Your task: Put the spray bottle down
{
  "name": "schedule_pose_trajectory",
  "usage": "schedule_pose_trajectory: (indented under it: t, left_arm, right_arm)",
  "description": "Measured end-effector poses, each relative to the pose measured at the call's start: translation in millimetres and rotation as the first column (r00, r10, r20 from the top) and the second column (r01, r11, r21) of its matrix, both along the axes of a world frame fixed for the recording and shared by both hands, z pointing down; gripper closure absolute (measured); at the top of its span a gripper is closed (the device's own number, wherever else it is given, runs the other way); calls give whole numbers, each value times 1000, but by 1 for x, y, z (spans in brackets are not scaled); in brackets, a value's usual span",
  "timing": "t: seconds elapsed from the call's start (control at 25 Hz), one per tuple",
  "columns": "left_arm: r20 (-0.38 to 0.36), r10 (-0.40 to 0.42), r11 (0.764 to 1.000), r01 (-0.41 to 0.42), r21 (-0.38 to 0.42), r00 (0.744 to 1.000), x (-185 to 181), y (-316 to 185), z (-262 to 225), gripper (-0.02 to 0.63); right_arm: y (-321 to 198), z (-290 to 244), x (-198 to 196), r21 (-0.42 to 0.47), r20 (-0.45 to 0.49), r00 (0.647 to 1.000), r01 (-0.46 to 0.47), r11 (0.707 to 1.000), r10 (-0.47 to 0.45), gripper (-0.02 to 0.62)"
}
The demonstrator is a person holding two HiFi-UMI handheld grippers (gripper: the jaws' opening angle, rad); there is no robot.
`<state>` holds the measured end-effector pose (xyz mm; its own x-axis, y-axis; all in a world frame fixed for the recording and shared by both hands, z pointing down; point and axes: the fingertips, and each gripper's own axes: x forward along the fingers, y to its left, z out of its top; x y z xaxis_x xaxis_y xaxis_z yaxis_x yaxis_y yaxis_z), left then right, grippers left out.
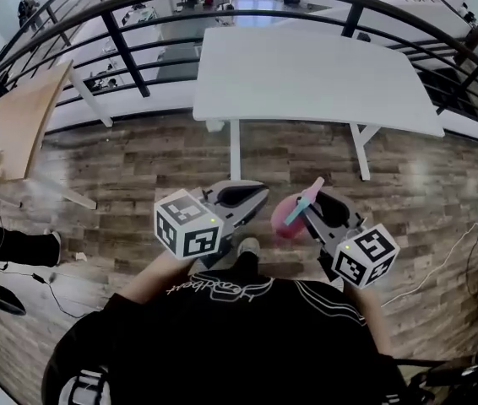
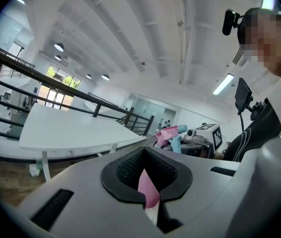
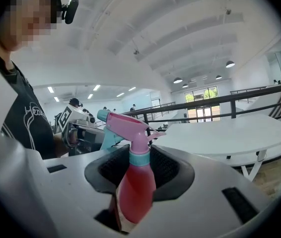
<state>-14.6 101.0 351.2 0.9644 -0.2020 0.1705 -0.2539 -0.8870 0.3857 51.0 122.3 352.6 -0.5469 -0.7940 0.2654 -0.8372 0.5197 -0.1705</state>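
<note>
Right gripper (image 1: 317, 202) clamping spray bottle (image 3: 136, 185) by red body, with pink-and-teal trigger head sticking up above jaws. Bottle hanging in air close to person's chest, over wood floor (image 1: 138, 167), well short of white table (image 1: 306, 74). Left gripper (image 1: 243, 195) hovering just beside it, jaws pressed together, thin pink sliver showing in slit — can't tell what it is.

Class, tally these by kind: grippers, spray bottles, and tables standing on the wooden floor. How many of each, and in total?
Grippers: 2, the left gripper and the right gripper
Spray bottles: 1, the pink spray bottle in the right gripper
Tables: 2, the white table and the wooden table
Total: 5
</note>
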Motion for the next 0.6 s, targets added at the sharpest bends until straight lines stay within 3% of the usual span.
schedule_pose_trajectory:
  t: [0.24, 0.44, 0.6]
  left_arm:
    - [5, -18, 999, 18, -39, 1000, 20, -156, -4, 598]
    - [-17, -34, 999, 34, 19, 999, 23, -180, -7, 598]
    - [-33, -36, 999, 36, 4, 999, 23, -220, -1, 598]
  right_arm:
    - [-153, -9, 25, -18, -8, 1000, -1, 1000, 1, 466]
    - [-172, -10, 26, 25, -28, 1000, 1, 1000, 0, 466]
    - [-211, -5, 26, 22, -43, 999, 1, 1000, 0, 466]
